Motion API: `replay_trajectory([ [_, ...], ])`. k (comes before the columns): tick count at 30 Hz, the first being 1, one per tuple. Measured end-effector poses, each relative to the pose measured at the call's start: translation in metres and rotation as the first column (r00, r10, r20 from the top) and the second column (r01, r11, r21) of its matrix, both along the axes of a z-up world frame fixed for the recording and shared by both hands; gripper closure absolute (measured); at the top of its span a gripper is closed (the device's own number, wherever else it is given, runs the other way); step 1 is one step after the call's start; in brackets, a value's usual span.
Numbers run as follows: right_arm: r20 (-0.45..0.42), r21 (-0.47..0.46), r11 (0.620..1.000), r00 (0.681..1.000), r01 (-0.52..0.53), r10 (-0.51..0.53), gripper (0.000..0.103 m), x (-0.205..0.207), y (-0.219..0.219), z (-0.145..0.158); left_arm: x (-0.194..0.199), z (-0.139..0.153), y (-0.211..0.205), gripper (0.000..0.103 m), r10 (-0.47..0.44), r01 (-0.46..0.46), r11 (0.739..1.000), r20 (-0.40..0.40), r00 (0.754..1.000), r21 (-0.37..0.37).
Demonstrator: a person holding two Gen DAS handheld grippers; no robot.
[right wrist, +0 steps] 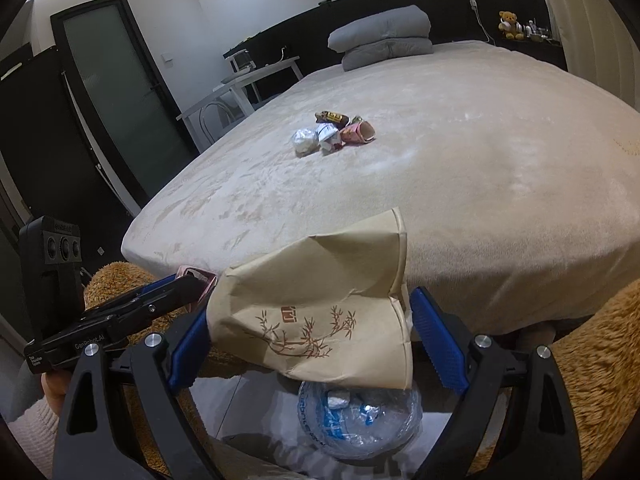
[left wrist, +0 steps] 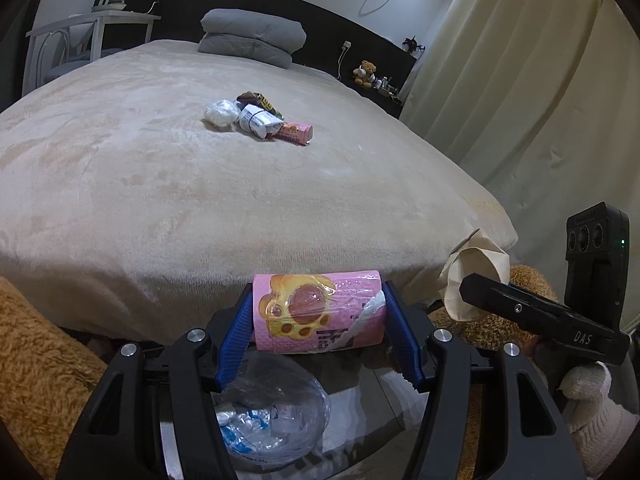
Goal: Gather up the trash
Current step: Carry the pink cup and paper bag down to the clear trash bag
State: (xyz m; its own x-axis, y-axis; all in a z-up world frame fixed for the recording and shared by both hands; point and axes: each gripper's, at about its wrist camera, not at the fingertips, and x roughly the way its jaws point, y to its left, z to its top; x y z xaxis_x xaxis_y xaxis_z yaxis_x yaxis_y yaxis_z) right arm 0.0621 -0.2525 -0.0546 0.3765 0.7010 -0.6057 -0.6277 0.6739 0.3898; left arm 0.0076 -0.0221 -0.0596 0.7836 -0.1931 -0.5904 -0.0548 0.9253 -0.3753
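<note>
Left gripper (left wrist: 320, 316): jaws partly closed, squeezed pink paper cup with paw print (left wrist: 318, 312) by its ends. Right gripper (right wrist: 308, 332): jaws wide, gripped crumpled tan paper cup with bamboo drawing (right wrist: 316, 308). Both cups hung just off near edge of beige bed (left wrist: 160, 184), above bin with clear plastic bag (right wrist: 360, 424). Step, my guess: carrying trash to bin. Next move called for: line up over bin, open jaws, drop cups. More trash, small pile of wrappers (left wrist: 256, 118), lay in middle of bed.
</note>
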Motion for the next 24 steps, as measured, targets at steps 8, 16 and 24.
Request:
replay_trajectory([
  [8, -0.087, -0.044, 0.999, 0.996, -0.022, 0.018, 0.013, 0.004, 0.003, -0.020, 0.002, -0.021, -0.004, 0.043, -0.014, 0.011, 1.000, -0.093, 0.996, -0.029],
  [16, -0.253, -0.084, 0.995, 0.967, -0.047, 0.025, 0.013, 0.020, 0.012, -0.055, 0.022, -0.052, -0.008, 0.043, -0.047, 0.032, 0.998, -0.243, 0.969, -0.062],
  [24, -0.409, -0.137, 0.989, 0.913, -0.055, -0.006, 0.013, 0.041, 0.025, -0.092, 0.044, -0.096, -0.002, 0.043, -0.062, 0.009, 0.992, -0.425, 0.903, -0.125],
])
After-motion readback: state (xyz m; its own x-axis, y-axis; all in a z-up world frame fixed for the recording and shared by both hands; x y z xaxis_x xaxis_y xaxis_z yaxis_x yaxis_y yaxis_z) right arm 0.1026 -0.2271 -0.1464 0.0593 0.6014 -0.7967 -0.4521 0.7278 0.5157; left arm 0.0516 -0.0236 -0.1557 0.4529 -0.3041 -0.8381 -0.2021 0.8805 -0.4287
